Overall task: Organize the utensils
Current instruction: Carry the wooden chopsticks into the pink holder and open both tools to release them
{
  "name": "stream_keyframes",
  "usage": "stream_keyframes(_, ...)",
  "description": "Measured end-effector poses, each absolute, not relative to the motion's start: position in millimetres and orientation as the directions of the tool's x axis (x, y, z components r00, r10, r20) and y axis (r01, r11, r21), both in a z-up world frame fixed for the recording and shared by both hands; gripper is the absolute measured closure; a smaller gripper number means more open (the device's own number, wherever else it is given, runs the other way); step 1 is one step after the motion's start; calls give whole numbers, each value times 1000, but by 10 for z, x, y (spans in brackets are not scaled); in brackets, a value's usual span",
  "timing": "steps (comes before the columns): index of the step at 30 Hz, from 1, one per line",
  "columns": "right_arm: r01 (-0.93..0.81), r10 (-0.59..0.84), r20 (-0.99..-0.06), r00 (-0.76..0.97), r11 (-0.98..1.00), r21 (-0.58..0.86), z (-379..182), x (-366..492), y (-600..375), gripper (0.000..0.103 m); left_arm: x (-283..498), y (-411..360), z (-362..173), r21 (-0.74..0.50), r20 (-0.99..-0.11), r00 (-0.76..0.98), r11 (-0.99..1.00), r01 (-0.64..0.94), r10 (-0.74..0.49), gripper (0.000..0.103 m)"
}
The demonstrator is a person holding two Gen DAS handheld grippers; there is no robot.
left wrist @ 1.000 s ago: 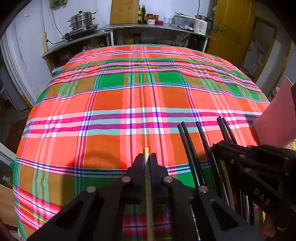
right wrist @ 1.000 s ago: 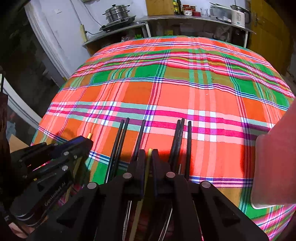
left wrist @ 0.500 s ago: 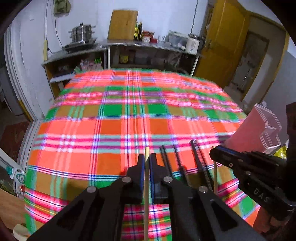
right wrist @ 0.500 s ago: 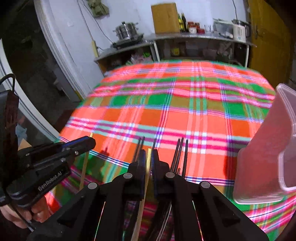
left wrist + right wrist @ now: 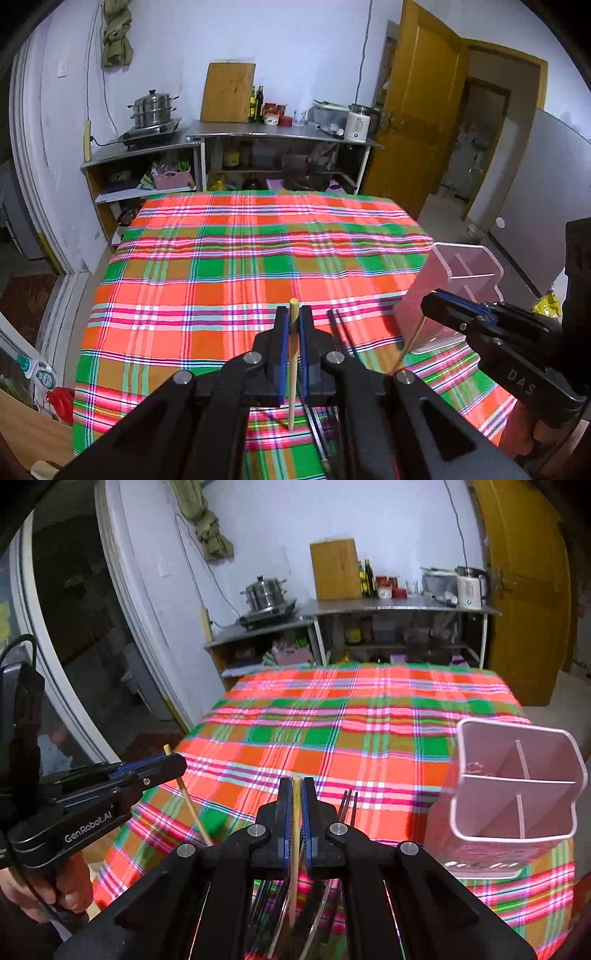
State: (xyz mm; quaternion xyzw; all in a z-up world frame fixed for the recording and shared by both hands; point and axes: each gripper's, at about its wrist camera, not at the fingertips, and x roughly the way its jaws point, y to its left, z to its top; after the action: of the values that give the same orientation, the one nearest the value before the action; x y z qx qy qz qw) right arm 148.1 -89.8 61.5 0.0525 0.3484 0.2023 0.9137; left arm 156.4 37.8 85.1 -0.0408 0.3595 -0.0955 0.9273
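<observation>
each gripper is closed tight on one pale wooden chopstick. in the left wrist view the left gripper [image 5: 291, 326] is seen pinching its chopstick [image 5: 292, 369] near the upper end, the stick hanging steeply down toward the plaid tablecloth [image 5: 221, 258], its tip clear of the cloth. in the right wrist view the right gripper [image 5: 295, 797] is clamped the same way on the second chopstick [image 5: 294, 849].

the pink divided holder [image 5: 517, 786] stands at the right edge of the table, open mouth up, its cross partitions visible. it lies to the right of and just ahead of the right gripper, so the right hand is judged the nearer; the left gripper is separated from it by the right one. the long axis of each stick is close to upright, which already suits a drop into a compartment, so the coming move is judged to turn on carrying the sticks sideways over the rim and down. the black chopsticks [image 5: 341, 332] and other utensils are left lying at the near edge of the table, below both grippers.

compared with the earlier frames, both grippers have been raised: the table is seen from higher, the holder's open top has come into view, and the right jaws' last slight gap has been closed.
</observation>
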Motion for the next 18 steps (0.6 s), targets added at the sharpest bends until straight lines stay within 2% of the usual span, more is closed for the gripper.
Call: stream_keyframes(18,-233,327,-468,821,940,249,1365,1175,-1878,98,1765,-463,1549,-234,-574,709,912,337,-409,97)
